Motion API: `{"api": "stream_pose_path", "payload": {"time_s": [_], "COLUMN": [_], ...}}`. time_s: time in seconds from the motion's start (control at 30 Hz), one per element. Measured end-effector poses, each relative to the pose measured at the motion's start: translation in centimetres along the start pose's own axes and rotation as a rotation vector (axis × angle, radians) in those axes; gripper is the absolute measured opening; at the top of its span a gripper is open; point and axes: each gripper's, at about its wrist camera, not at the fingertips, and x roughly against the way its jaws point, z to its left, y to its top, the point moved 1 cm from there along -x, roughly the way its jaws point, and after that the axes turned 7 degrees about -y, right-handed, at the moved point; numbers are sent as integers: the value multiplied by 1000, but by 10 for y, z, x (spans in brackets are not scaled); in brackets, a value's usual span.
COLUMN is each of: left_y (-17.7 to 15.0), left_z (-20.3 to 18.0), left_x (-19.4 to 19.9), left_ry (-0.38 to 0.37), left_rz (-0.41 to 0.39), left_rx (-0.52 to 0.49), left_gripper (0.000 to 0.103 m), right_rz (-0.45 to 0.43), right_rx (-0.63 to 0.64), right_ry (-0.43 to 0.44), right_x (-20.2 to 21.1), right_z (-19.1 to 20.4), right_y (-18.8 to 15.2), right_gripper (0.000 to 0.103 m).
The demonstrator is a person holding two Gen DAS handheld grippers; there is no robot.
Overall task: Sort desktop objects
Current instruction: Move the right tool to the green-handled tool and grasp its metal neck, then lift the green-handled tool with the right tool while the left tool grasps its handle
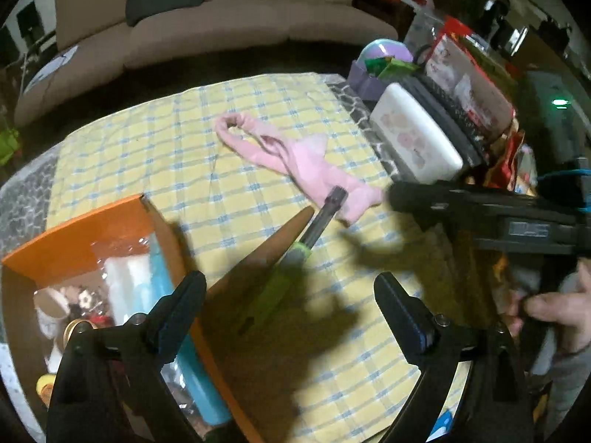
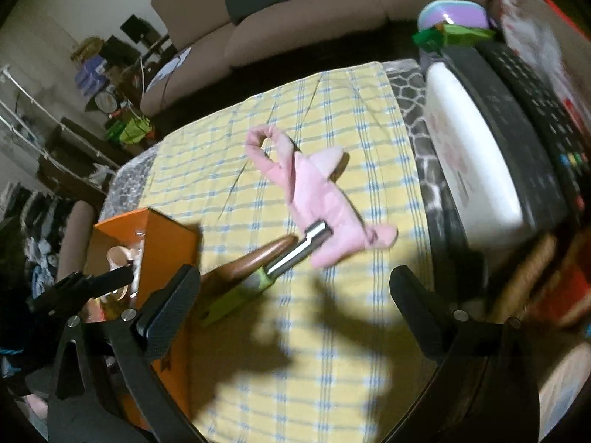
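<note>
Tongs first: I see both sets spread wide with nothing between the pads. Left tongs (image 1: 290, 317) hang over the yellow plaid cloth (image 1: 229, 170) at the near side of the counter, pointing steeply down. Right tongs (image 2: 295, 306) do the same further toward the counter's right side; in the left wrist view they show as a dark blurred bar (image 1: 491, 214) with a hand (image 1: 557, 313) behind them.

Task items, as I read them:
- Green-handled tool (image 1: 280, 273) with a metal shaft lies diagonally on the cloth near the middle of the counter. Its metal tip rests on the pink cloth; handle end points toward the near edge.
- Brown wooden piece (image 1: 273, 243) lies right beside the tool, touching or nearly so; can't tell which.
- Pink cloth (image 1: 306, 162), crumpled with a loop at its far end, sits on the plaid just beyond the tool, toward the far right.
- Orange box (image 1: 85, 236) sits open at the near left corner, holding a blue cylinder (image 1: 184, 336), a plastic bag and small bits too blurred to name.

Right edge of the counter carries a white case (image 1: 413, 140) with dark flat items stacked against it. Beige sofa (image 1: 207, 26) stands past the far edge.
</note>
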Motion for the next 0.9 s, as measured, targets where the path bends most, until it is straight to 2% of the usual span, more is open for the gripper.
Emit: {"api": "stream_pose_path", "payload": {"time_s": [0.1,0.23,0.43,0.57,0.7,0.73,0.77,0.83,0.9], "left_y": [1,-5,-12,-15,-20,-20,-21,-22,-24], "left_z": [-1,-9,-2,-2,4,6,8,12,12], "left_x": [-10,-16,5,11,14,14,14,15,17], "left_ry": [-16,-41,-155,-180,-195,-196,-197,-200,-198], "left_rz": [21,46,3,-8,-14,-14,-13,-18,-28], "left_rx": [-12,-74,-31,-34,-14,-8,-1,7,-8], "left_gripper": [94,92,92,92,92,92,92,92,92], "right_rz": [28,37,-17,1,54,58,62,68,38], "right_rx": [5,-11,177,324,360,363,368,369,360], "right_ry": [-1,23,-46,-137,-192,-198,-207,-208,-208], "right_x": [-23,-46,-54,-67,-89,-92,-94,-93,-80], "right_z": [0,-4,17,37,41,41,39,35,35], "right_y": [4,6,10,6,3,2,1,-1,-2], "right_gripper": [96,66,62,47,44,37,24,23,23]}}
